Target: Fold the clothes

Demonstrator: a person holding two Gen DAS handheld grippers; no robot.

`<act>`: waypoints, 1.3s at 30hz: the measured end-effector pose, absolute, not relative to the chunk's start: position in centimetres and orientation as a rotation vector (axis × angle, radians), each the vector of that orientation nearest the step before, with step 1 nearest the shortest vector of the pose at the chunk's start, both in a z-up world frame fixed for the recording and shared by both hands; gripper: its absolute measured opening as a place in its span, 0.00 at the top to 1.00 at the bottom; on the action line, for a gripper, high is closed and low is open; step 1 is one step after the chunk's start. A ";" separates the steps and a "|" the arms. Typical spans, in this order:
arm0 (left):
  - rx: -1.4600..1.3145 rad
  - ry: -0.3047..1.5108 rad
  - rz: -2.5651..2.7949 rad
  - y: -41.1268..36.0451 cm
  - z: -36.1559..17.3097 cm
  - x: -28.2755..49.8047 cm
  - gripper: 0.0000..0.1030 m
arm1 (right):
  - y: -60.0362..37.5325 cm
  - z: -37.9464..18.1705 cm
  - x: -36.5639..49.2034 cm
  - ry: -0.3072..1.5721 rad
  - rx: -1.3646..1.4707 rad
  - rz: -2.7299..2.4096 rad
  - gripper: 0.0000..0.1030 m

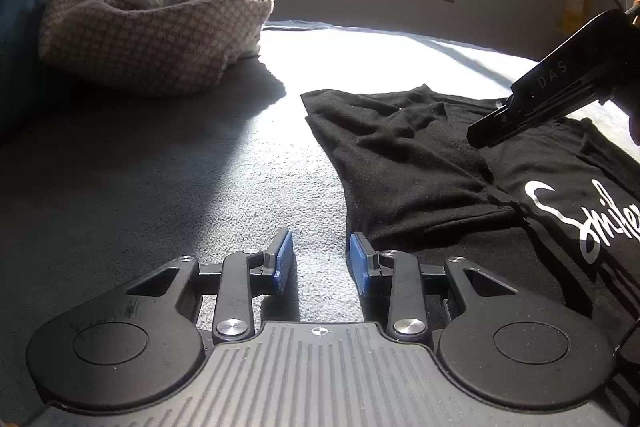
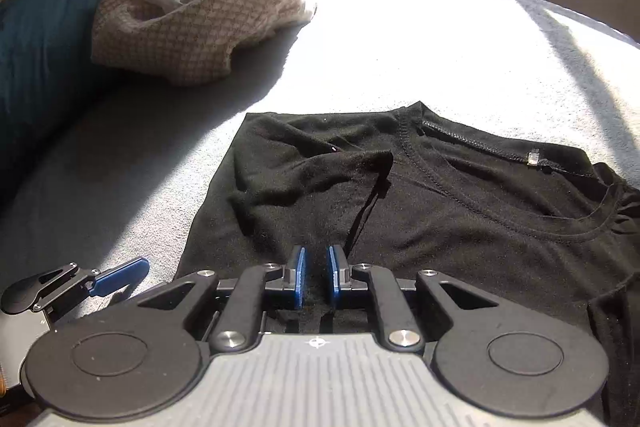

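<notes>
Lying flat on the grey bedcover [image 2: 440, 67] with its left sleeve [image 2: 312, 179] already turned in over the chest, black T-shirt [image 2: 480, 227] only part folded. Still to do, by the look of it: other sleeve and the lengthwise folds (far side mostly out of view). Right gripper [image 2: 316, 277] narrowly parted over the fabric, gripping nothing; left gripper [image 1: 320, 263] open, empty, just beside the shirt's edge; checked blanket [image 1: 152, 39] well apart.

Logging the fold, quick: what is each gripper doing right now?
Left gripper: open, nothing between its fingers, over the bed beside the black T-shirt.
Right gripper: open by a narrow gap, holding nothing, above the shirt.
</notes>
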State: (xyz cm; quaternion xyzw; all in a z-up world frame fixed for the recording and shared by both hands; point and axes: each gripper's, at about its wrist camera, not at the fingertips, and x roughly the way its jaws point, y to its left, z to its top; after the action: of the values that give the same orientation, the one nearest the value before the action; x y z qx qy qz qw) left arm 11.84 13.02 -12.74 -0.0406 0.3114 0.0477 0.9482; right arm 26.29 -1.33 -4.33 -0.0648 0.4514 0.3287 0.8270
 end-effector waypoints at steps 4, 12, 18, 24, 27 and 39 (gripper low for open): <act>-0.080 0.629 0.096 13.0 -12.9 11.7 0.69 | -1.3 -4.3 30.7 0.982 0.015 0.617 0.78; -0.087 0.625 0.093 13.1 -12.9 11.6 0.69 | -0.2 -6.5 32.8 1.014 0.028 0.573 0.78; -0.101 0.622 0.089 13.3 -13.0 11.6 0.69 | -0.2 -7.8 30.8 1.024 -0.240 0.585 0.81; -0.097 0.620 0.090 13.3 -13.0 11.6 0.69 | 0.2 -4.9 30.4 0.930 -0.235 0.625 0.81; -0.089 0.617 0.093 13.1 -13.1 11.6 0.69 | 1.5 -4.6 30.4 0.880 -0.200 0.665 0.81; -0.094 0.612 0.090 13.3 -13.2 11.6 0.69 | 0.9 -6.6 31.7 1.037 -0.132 0.703 0.80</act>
State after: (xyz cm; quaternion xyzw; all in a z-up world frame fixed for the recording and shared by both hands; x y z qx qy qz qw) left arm 11.57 13.26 -13.21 -0.0463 0.3012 0.0442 0.9514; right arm 31.67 0.89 -6.61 -0.0619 0.4851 0.3286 0.8080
